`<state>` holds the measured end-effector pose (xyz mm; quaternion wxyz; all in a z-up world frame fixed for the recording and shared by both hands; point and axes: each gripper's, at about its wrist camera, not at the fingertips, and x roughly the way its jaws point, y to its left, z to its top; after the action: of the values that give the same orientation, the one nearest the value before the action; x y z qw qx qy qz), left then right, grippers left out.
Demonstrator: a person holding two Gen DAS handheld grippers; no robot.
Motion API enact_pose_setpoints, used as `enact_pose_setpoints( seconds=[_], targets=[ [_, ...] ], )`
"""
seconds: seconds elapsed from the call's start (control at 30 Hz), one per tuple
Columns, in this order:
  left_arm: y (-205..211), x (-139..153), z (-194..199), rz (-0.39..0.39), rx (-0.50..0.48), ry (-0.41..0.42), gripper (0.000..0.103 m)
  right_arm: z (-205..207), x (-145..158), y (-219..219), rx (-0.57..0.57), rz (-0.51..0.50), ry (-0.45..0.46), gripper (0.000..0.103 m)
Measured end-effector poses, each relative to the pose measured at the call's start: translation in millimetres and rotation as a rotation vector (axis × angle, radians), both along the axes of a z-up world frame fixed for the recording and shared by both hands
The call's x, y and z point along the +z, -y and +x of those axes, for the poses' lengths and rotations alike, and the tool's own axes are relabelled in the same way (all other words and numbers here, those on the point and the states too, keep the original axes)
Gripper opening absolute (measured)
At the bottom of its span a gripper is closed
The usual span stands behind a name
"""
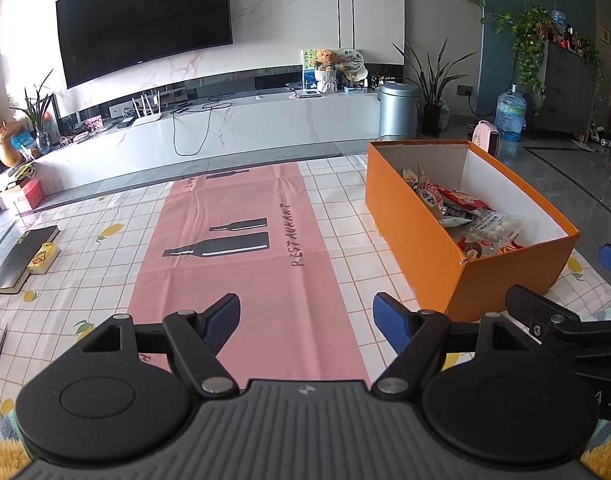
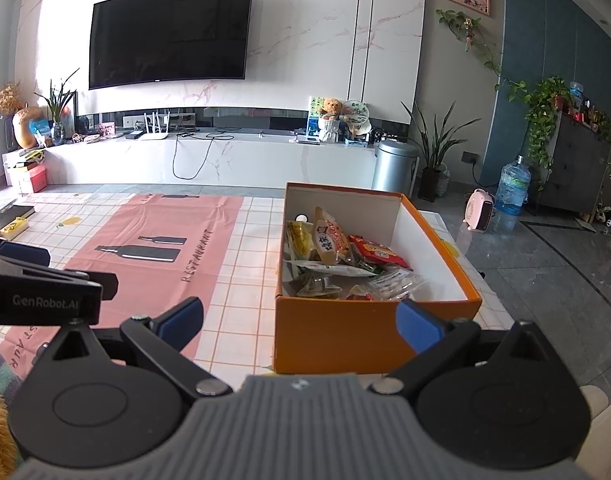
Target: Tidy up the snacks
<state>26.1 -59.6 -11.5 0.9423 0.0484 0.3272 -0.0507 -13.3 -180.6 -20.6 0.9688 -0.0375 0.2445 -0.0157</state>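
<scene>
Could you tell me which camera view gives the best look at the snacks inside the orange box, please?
The right wrist view: it looks straight into the orange box, so the snacks spread out plainly. The left wrist view sees the box from the side, and its near wall hides some of the snacks.

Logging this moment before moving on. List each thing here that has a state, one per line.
Left tongs: open, empty.
Right tongs: open, empty.
Orange box: lid off, upright on the table.
Snack packets: piled inside the box.
Television: screen dark.
Pink mat: spread flat, bare.
Bin: lid shut.
</scene>
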Motion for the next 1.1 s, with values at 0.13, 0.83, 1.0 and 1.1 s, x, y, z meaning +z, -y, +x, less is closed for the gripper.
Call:
enact_pose_setpoints(
  seconds=[0.13,0.83,1.0,1.1],
  targets=[
    [0.2,0.4,-0.5,0.0,-0.002,0.0,0.089,-0.2,-0.9,-0.1,-0.001,0.001,0.0,0.099],
    [-0.5,2.0,-1.2,-0.004,0.012,-0.008,0.089,-1.8,-0.2,-0.2,0.006,0.007,-0.005,0.099],
    [-2.4,1.3,-0.4,-0.006,0.017,-0.012,0.089,-0.8,-0.9,-1.1,0.008,0.007,-0.005,0.099],
    [-2.6,1.4,-0.6,-0.006,0.017,-0.012,0.089,0.0,-1.7,-2.0,0.01,0.006,-0.007,0.099]
  ],
)
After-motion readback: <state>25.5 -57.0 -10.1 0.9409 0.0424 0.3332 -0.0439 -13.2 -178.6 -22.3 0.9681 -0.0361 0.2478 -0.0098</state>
